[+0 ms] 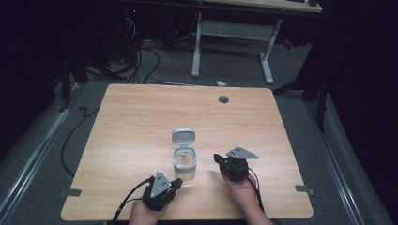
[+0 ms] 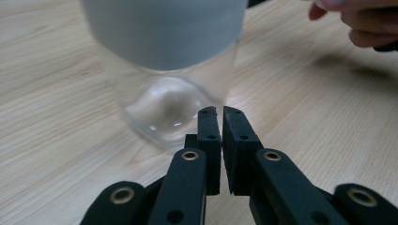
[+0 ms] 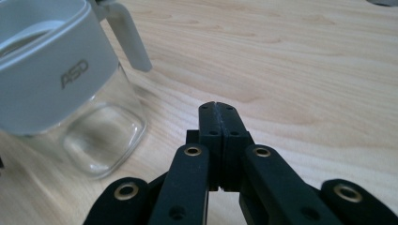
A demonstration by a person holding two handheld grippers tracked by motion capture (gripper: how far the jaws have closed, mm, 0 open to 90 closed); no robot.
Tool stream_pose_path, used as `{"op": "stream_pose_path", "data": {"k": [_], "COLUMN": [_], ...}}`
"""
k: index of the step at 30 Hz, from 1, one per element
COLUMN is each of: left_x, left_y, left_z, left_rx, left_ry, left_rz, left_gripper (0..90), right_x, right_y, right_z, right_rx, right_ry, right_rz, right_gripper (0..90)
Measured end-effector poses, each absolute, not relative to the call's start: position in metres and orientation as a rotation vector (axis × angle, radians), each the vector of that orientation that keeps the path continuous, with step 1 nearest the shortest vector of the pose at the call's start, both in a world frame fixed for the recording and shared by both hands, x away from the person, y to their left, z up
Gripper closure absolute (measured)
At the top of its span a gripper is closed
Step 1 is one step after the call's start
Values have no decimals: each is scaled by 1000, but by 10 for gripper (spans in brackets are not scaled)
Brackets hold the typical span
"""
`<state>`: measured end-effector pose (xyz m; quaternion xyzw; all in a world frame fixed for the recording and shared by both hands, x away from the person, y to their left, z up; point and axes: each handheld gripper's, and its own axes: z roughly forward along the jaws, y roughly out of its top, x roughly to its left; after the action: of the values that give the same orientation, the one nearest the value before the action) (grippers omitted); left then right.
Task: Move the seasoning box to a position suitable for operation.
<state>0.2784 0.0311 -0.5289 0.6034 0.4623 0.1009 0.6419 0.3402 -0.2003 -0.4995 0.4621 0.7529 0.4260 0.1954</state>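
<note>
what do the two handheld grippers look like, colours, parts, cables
Both the left gripper and the right gripper are black, each topped by a grey three-cornered plate and trailing a black cable. Up close, the flat black jaws sit on linkage arms with brass-coloured pivot rings. No sleeves show.

Each tool, left tool (image 1: 176, 183) and right tool (image 1: 219, 159), is black, brass-riveted, topped by a grey three-cornered plate, trailing a black cable.
</note>
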Motion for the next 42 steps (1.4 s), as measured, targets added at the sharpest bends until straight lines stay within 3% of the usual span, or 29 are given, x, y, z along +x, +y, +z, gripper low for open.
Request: {"op": "stream_pose_path", "data": {"k": [20,42], "left_x": [291,292], "left_y": [32,32], "left_z": [-534,-534], "left_rx": [1358,1350], "left_ry": [1067,1067], "left_rz": [256,254], "left_gripper": [864,864], "right_x": [400,387], "right_y": [-155,-148], "right_z": [-456,-445], "right_rx": [1139,1064], "right_ry": [2073,2095], "right_rz": [1280,1322], "right_gripper": [899,900]}}
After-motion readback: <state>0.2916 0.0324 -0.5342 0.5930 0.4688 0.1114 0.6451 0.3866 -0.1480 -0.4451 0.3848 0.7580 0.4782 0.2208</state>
